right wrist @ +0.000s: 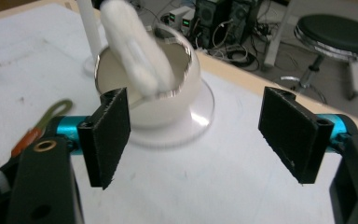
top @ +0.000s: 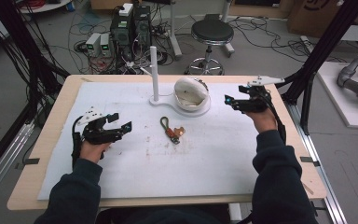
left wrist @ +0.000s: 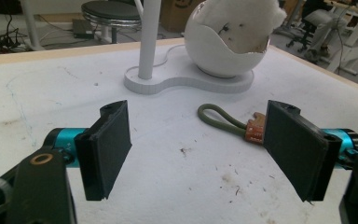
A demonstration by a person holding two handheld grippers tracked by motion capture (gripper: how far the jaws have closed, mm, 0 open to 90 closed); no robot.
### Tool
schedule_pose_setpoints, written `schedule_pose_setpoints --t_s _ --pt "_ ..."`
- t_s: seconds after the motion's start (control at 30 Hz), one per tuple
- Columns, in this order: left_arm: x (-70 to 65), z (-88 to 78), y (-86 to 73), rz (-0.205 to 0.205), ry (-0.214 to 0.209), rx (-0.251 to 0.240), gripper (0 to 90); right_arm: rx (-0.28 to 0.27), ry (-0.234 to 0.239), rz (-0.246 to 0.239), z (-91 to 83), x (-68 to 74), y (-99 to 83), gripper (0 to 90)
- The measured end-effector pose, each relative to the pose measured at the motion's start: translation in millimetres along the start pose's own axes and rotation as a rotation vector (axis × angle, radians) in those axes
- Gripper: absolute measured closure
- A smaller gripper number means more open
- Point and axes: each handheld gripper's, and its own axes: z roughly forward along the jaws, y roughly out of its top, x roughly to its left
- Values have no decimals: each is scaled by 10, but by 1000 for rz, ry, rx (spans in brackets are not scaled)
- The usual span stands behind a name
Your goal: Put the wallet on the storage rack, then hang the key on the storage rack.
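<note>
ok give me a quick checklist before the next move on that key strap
1. Left gripper open, nothing between its jaws: ok.
2. Right gripper open and holding nothing: ok.
3. Key strap lying flat on the white mat, free to pick: ok.
4. Strap ahead of the left gripper, lined up with it: not ok, it sits off toward one jaw.
5. White bowl seated on its stand: ok.
6. Strap clasp state: cannot tell.

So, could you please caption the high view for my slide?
Both open claws, left and right, flank a keyring strap lying before the egg-shaped white holder.
</note>
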Motion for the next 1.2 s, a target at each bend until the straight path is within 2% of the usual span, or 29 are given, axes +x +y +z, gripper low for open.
schedule_pose_setpoints --t_s 0.17,0.2,0.23,0.3,0.43,0.67,0.93,1.07,1.2 --pt "-2 -5 5 7 11 -11 207 -12 -39 32 -108 15 -410 223" --pt "-2 -5 5 7 11 -11 207 -12 -39 32 -108 15 -410 223" --pt "-7 -8 8 10 15 -13 207 -15 -42 40 -117 27 -485 223" --pt "-15 -4 8 12 15 -12 207 1 -66 27 -134 63 -670 223" --pt "-27 12 2 15 18 5 210 -3 -71 29 -138 80 -811 226" --pt "-9 14 -3 8 22 8 212 -18 -77 54 -173 33 -831 232" --pt "-12 9 2 6 22 1 214 -9 -85 50 -225 33 -888 232" --pt "-26 26 0 -2 10 -2 214 -10 -92 66 -276 7 -943 232" --pt "-94 80 19 -2 -9 8 214 1 -97 64 -266 7 -981 232"
